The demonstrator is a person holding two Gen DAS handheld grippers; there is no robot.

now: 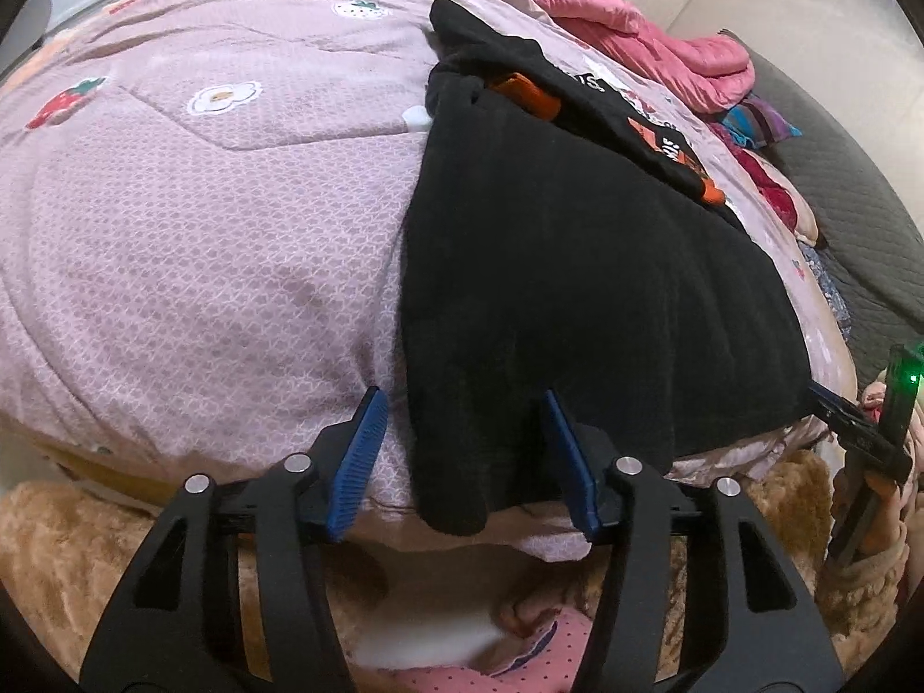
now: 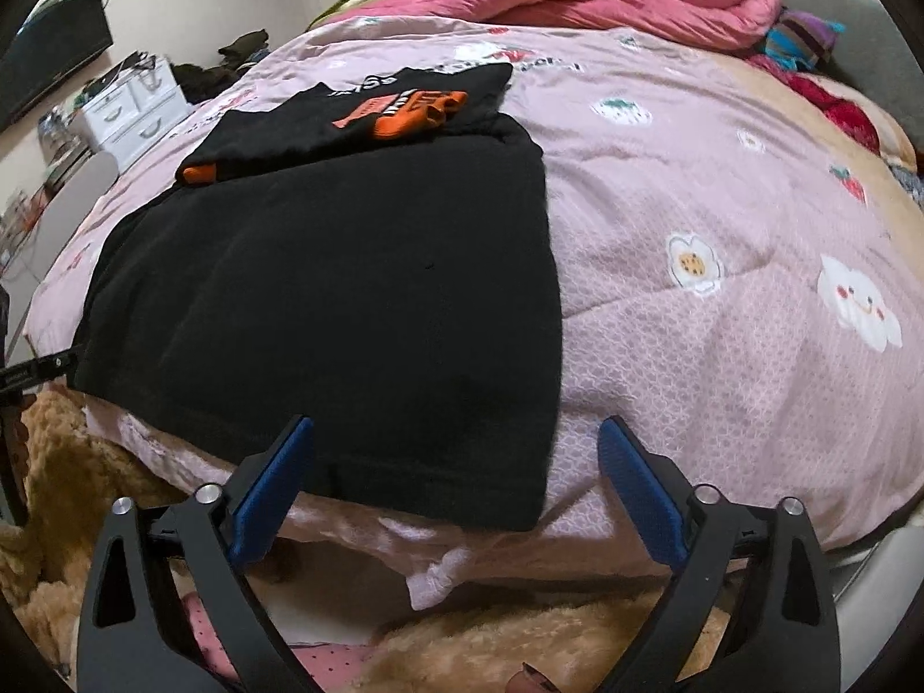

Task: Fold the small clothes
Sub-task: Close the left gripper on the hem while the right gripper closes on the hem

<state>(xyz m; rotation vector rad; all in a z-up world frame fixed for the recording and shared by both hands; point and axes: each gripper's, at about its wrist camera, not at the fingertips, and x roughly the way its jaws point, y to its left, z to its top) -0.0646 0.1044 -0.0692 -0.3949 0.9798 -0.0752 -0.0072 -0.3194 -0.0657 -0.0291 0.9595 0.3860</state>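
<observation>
A black garment lies spread flat on the pink quilt, reaching to the bed's near edge. My left gripper is open around its near left corner. One blue pad touches the cloth and the other stands clear over the quilt. My right gripper is open wide, with the near right corner of the garment lying between its pads. The right gripper's tip also shows at the garment's far corner in the left wrist view. A folded black shirt with orange print rests beyond the garment.
A bunched pink comforter and colourful clothes lie at the head of the bed. White drawers and a dark screen stand to the left. A brown plush blanket hangs below the near edge.
</observation>
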